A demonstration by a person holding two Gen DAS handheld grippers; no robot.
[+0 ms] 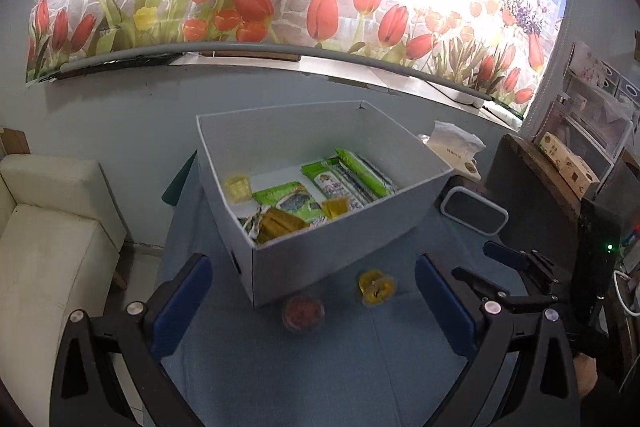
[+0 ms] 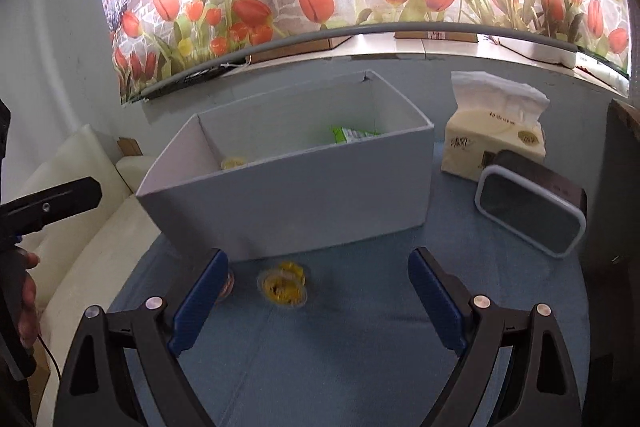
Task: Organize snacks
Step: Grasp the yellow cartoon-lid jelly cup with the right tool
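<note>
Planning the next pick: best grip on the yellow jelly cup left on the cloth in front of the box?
Take the yellow jelly cup across its round side walls, coming from above and the near side. It sits flat on the blue cloth, the box blocks the far side, and the open right claw already frames it.

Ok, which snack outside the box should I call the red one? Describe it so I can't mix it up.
Start at the white box on the blue tablecloth. Two small snack cups sit on the cloth just in front of its near wall. The red cup lies by the box's near corner, left of the yellow cup in the left wrist view; its reddish filling sets it apart.
</note>
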